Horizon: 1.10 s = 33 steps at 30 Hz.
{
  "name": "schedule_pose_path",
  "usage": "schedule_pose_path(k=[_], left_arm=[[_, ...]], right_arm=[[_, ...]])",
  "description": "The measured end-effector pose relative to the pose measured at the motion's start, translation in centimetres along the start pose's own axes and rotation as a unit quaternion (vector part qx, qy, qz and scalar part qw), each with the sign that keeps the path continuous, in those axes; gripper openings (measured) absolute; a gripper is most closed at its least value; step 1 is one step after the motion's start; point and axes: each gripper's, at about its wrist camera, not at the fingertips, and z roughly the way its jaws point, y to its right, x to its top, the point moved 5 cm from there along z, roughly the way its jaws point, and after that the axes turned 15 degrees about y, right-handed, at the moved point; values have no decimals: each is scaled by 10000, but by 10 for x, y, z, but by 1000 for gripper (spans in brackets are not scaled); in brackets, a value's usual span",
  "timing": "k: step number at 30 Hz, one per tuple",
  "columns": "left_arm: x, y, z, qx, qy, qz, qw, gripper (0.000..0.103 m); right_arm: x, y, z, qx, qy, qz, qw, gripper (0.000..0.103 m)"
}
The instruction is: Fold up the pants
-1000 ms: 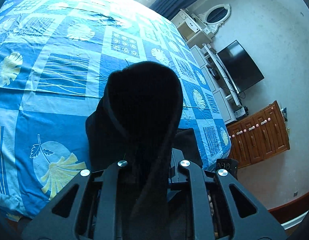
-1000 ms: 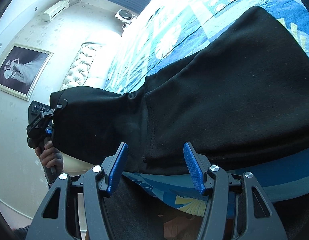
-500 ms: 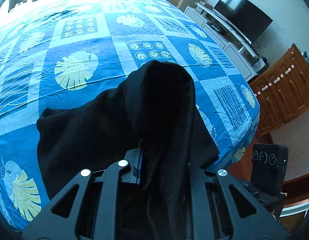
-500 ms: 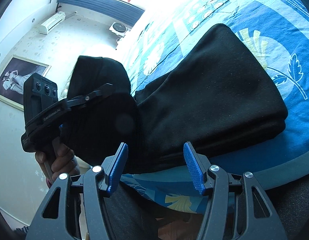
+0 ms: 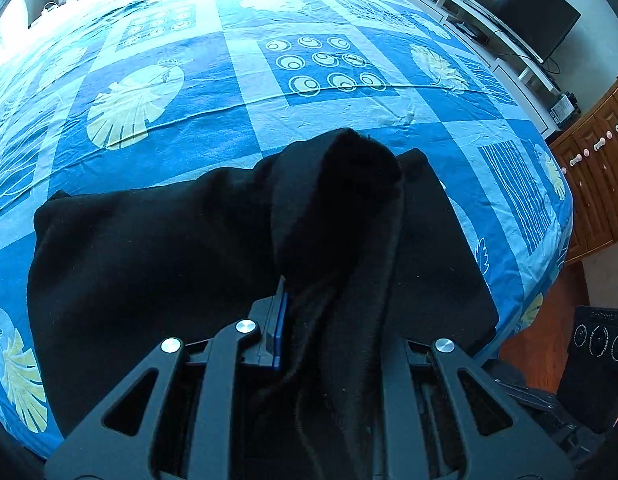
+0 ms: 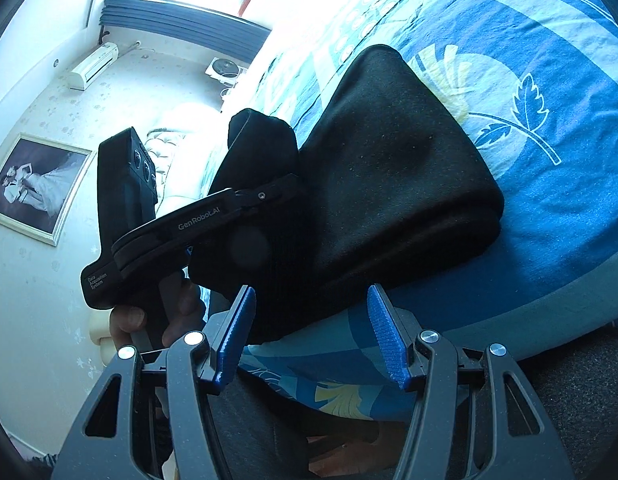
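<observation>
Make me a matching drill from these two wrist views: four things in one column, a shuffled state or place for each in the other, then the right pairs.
Things:
1. left gripper
2. right gripper
3. black pants
4. television

States or places:
A. lies mostly flat on the blue patterned bedspread
B. fingers apart, nothing between them
C. stands dark on the white unit beside the bed
D. shut on a bunched fold of dark cloth

Pairs: 1-D, 2-B, 3-A, 4-C
</observation>
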Motion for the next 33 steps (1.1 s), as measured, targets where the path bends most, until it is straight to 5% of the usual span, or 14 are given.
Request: schedule_pose_path(k=[9, 14, 19, 27, 33], left_arm=[[4, 26, -10, -268, 366, 280, 9986, 32], [7, 46, -33, -883, 613, 358, 9936, 39], [15, 45, -78, -1088, 1167, 388, 9864, 61], [-4, -54, -132, -352, 1785, 15, 9833, 83], [-45, -132, -144, 287, 1678, -355, 9848, 90]], right_arm=[[10, 7, -15, -99, 185, 27, 9998, 58], [19, 10, -27, -164, 363, 25, 9992, 58], [30, 7, -39, -122, 567, 12, 9983, 58], [36, -3, -28, -3, 469, -162, 9988, 61], [46, -12, 9, -131, 295, -440, 9985, 62]])
